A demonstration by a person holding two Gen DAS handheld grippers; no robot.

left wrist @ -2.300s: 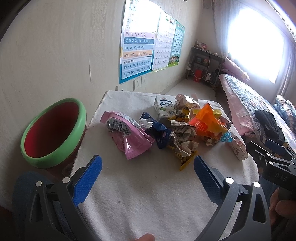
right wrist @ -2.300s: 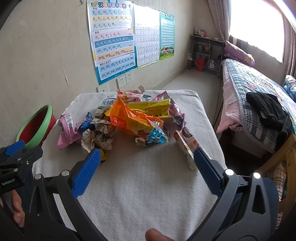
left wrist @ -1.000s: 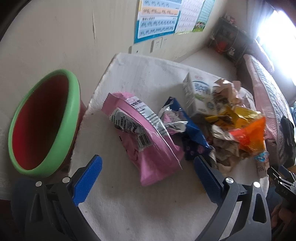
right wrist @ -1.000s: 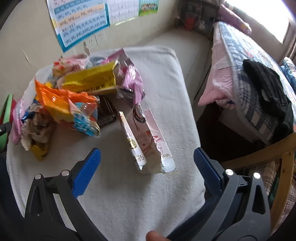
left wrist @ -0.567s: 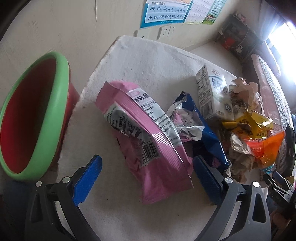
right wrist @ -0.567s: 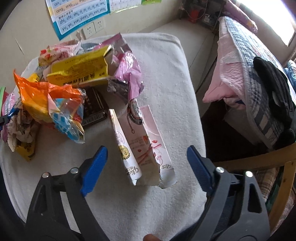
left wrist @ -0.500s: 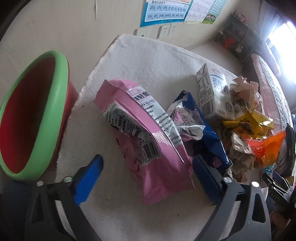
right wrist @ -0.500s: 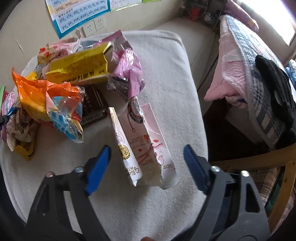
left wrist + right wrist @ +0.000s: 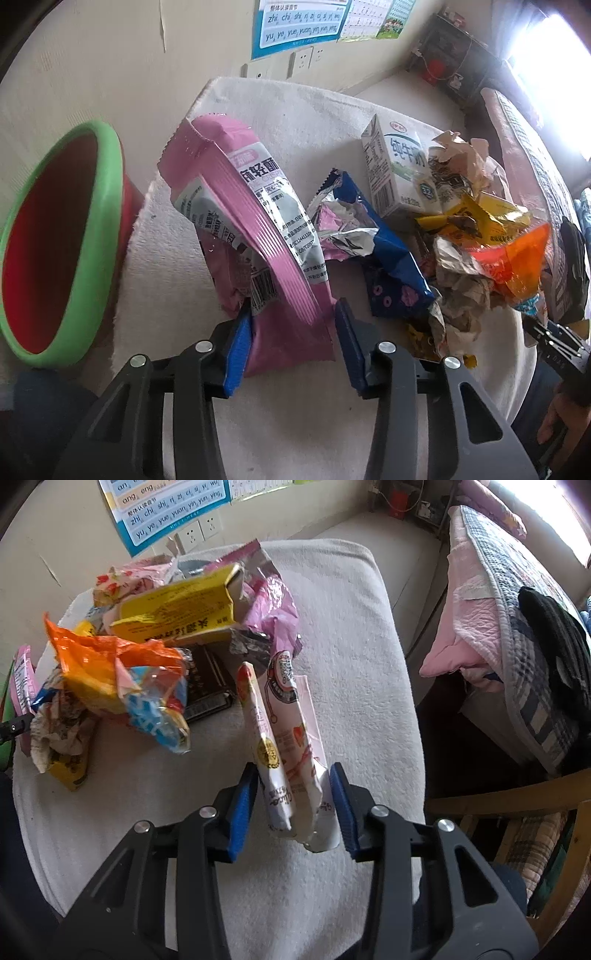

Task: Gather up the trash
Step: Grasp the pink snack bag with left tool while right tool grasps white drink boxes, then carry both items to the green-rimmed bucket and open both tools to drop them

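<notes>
A pile of wrappers lies on a table under a white cloth [image 9: 280, 424]. My left gripper [image 9: 291, 343] is shut on the near end of a pink snack bag [image 9: 255, 218]. A red bin with a green rim [image 9: 55, 236] stands just left of the table. My right gripper [image 9: 291, 808] is shut on the near end of a white and pink wrapper [image 9: 288, 738], which stands up between the blue pads. An orange bag [image 9: 99, 664] and a yellow box [image 9: 177, 609] lie in the pile to its left.
A white milk carton [image 9: 395, 170], a blue wrapper [image 9: 391, 269] and crumpled paper [image 9: 461, 288] lie right of the pink bag. A bed [image 9: 524, 602] stands right of the table. A wooden chair frame [image 9: 517, 794] is at the near right.
Both grippers moved forward and closed, the left on the pink snack bag, the right on the white and pink wrapper. The wrapper now stands lifted at its near end.
</notes>
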